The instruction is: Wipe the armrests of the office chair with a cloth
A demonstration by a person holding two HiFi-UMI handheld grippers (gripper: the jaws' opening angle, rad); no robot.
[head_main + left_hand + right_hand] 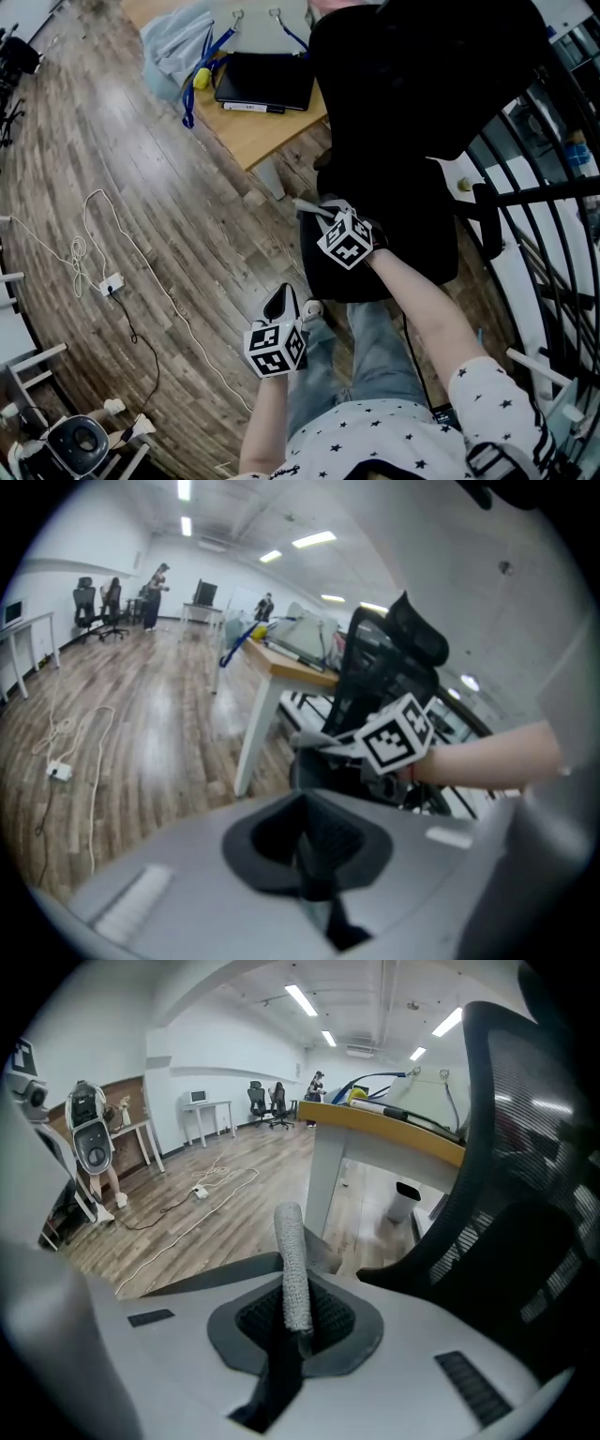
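Observation:
The black office chair (394, 141) stands in front of me, its mesh back (525, 1194) filling the right of the right gripper view. My right gripper (314, 208) is at the chair's left side, shut on a grey cloth (292, 1269) that sticks up as a rolled strip from its jaws. A grey slab (211, 1277) lies just behind the cloth; I cannot tell whether it is the left armrest. The right armrest (487, 220) shows black beside the seat. My left gripper (281, 302) hangs lower, near my knee, shut and holding nothing. It looks at the right gripper's marker cube (403, 733).
A wooden desk (272, 127) stands left of the chair with a black laptop (265, 80) and a grey-blue bag (178, 42) on it. A white cable and power strip (111, 281) lie on the wood floor. A black railing (548, 192) runs along the right.

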